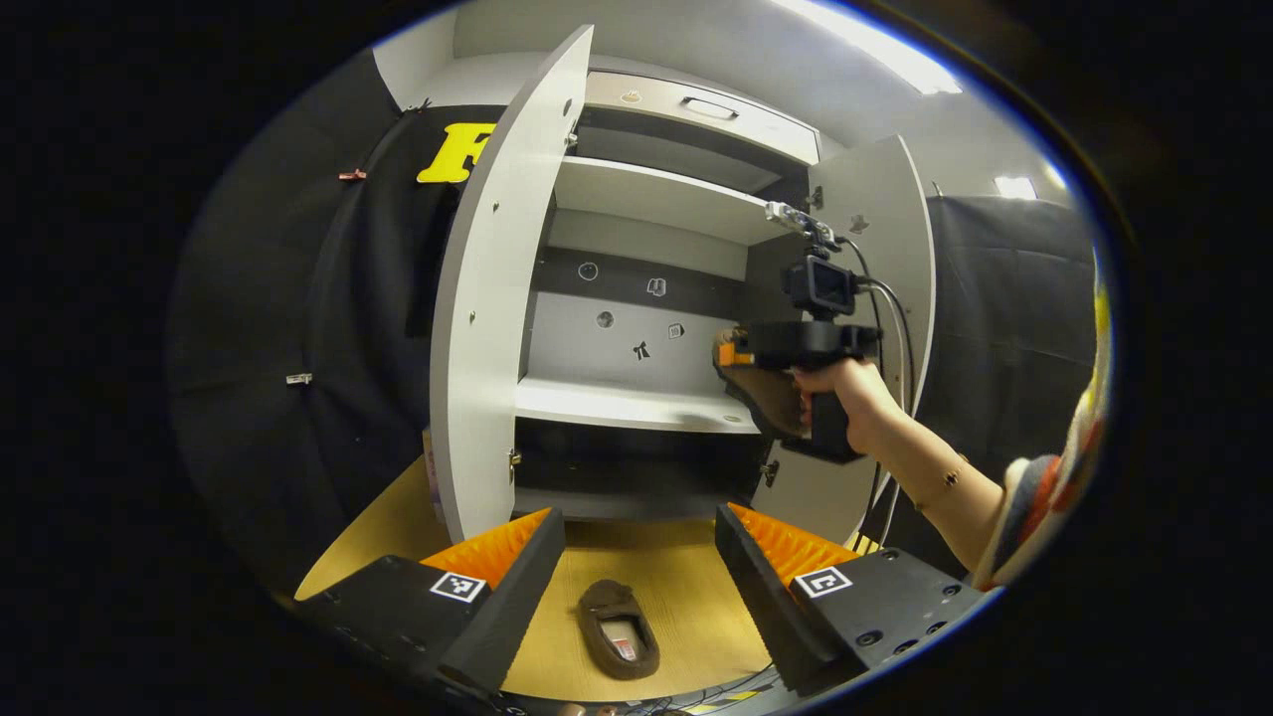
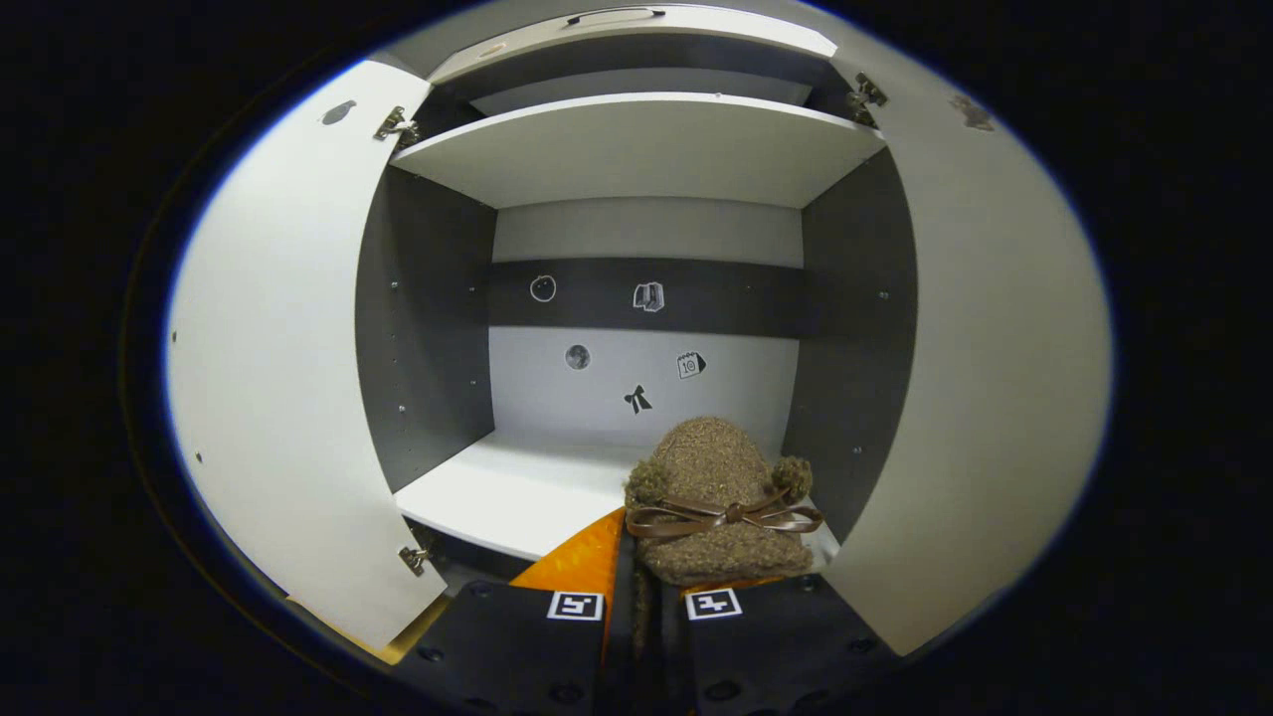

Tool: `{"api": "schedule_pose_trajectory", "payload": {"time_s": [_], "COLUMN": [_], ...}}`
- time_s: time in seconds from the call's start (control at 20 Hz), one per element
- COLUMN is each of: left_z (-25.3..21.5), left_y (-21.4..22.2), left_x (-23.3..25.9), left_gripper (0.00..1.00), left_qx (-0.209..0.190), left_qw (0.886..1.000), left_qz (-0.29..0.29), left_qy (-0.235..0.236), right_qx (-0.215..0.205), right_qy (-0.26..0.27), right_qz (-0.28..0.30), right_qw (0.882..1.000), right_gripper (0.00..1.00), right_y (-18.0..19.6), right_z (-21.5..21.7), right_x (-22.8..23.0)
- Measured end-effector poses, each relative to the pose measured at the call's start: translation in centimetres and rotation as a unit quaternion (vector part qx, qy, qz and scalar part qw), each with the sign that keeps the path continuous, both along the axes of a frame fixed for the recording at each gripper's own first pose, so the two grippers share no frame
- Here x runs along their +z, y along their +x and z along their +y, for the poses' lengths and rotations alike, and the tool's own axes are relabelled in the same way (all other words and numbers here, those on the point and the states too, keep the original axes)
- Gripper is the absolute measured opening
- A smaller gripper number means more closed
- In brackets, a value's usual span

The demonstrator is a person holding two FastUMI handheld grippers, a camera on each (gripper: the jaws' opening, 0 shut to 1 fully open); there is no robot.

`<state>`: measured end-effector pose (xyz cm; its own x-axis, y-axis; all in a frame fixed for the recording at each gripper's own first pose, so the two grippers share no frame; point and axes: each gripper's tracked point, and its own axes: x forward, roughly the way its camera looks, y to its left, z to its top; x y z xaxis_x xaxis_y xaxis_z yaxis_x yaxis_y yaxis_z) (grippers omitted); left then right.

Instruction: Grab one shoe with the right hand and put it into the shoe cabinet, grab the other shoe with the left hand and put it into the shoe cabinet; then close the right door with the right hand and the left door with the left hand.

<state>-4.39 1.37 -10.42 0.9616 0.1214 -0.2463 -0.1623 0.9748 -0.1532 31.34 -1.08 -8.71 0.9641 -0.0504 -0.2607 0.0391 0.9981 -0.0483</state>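
In the right gripper view my right gripper [image 2: 646, 582] is shut on a brown fuzzy shoe [image 2: 711, 497] with a ribbon bow, held just in front of the cabinet's white middle shelf [image 2: 507, 492]. The left gripper view shows that same gripper [image 1: 738, 360], a hand around its handle, holding the shoe [image 1: 771, 398] at the open shoe cabinet [image 1: 636, 298]. The other brown shoe [image 1: 619, 628] lies on the wooden floor [image 1: 686, 587], below and between the fingers of my left gripper [image 1: 636, 557], which is open and apart from it. Both cabinet doors, left [image 1: 492, 298] and right [image 1: 875, 229], stand open.
The cabinet has an upper shelf [image 2: 646, 144] and a drawer with a handle [image 1: 708, 107] on top. Small stickers dot the back panel [image 2: 636, 368]. Black cloth walls flank the cabinet on both sides. Cables [image 1: 875, 298] trail from the right gripper.
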Motion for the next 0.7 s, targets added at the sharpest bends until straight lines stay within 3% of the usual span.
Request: {"api": "schedule_pose_trajectory", "payload": {"time_s": [0.45,0.7], "left_z": [0.8,1.6], "left_y": [5.3,7.4], "left_x": [-0.5,-0.8], "left_gripper": [0.97,0.97], "left_qx": [0.122,0.158], "left_qw": [0.992,0.987], "left_qz": [0.015,0.026], "left_qy": [0.020,0.011], "right_qx": [-0.006,-0.025], "right_qy": [0.025,0.052], "right_qz": [0.047,0.105], "right_qw": [0.999,0.993], "right_gripper": [0.15,0.15], "right_y": [16.3,19.8], "right_z": [-4.7,-5.8], "right_x": [-4.4,-10.2]}}
